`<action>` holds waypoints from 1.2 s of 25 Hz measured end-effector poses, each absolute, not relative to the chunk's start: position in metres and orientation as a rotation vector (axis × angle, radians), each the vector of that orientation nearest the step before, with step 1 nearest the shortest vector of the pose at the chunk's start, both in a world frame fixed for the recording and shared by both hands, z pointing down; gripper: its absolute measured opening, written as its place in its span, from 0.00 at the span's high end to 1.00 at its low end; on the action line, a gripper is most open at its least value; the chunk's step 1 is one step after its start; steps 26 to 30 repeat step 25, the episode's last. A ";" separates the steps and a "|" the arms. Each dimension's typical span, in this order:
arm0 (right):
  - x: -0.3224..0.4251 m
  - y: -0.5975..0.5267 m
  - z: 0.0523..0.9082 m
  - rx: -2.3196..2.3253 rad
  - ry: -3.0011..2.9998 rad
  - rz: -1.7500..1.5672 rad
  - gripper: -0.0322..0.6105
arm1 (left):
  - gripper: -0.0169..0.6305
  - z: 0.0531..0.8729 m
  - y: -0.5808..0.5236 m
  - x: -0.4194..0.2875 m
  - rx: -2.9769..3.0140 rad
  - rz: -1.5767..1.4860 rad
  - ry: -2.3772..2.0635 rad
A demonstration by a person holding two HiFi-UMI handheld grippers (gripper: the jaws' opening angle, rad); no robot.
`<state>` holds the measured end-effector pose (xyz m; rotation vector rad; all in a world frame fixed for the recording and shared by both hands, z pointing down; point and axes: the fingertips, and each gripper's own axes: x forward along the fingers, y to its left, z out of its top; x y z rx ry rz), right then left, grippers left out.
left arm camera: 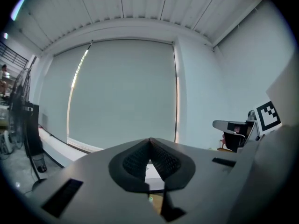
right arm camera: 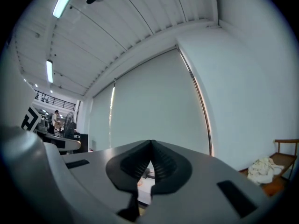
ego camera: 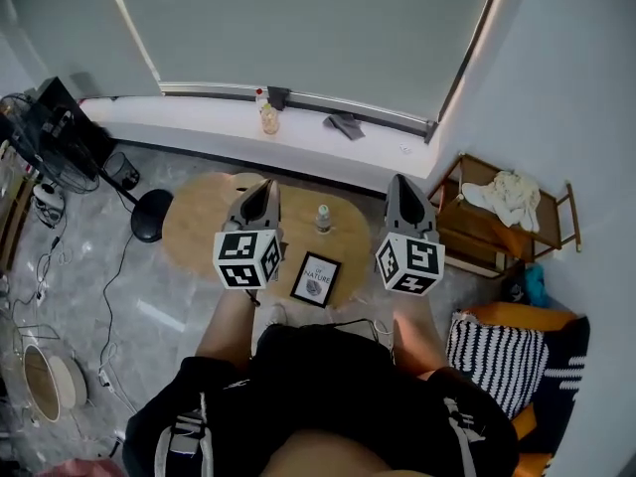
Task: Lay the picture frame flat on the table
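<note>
Head view first: we hold the left gripper [ego camera: 265, 187] and the right gripper [ego camera: 399, 183] raised side by side above the wooden table [ego camera: 204, 217], one to each side of the picture frame [ego camera: 315, 279]. We judge this a ready pose, bracketing the frame before either tool goes down to it. The frame sits near the table's near edge, between the two grippers and well below them, with a small bottle [ego camera: 323, 219] just beyond it. Its long axis runs away from us toward the window, the far end leaning slightly right, and its printed face is turned up toward us with the lettering at the far end. We cannot tell from this steep angle whether it is propped on a stand or already lying flat. In the left gripper view, the left gripper [left arm camera: 150, 146] has its ribbed pads pressed together at the tips with nothing between them; it looks at a drawn blind [left arm camera: 121, 92], not at the table. In the right gripper view, the right gripper [right arm camera: 150, 146] is likewise closed tip to tip and empty, aimed at the same blind, so neither tool touches the frame.
</note>
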<state>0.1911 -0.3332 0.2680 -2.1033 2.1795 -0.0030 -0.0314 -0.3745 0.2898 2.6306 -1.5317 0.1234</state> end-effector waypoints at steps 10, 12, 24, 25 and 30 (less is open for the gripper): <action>0.189 -0.313 0.281 -2.047 2.275 -0.014 0.93 | 0.95 0.290 -0.344 -0.019 2.644 0.114 -1.596; 0.188 -0.311 0.287 -2.046 2.296 -0.007 0.93 | 0.95 0.288 -0.340 -0.015 2.655 0.114 -1.598; 0.185 -0.312 0.297 -2.040 2.338 -0.001 0.93 | 0.95 0.289 -0.334 -0.007 2.693 0.140 -1.593; 0.185 -0.313 0.298 -2.039 2.338 -0.005 0.93 | 0.95 0.289 -0.335 -0.006 2.695 0.139 -1.591; 0.185 -0.313 0.298 -2.039 2.338 -0.005 0.93 | 0.95 0.289 -0.335 -0.006 2.695 0.139 -1.591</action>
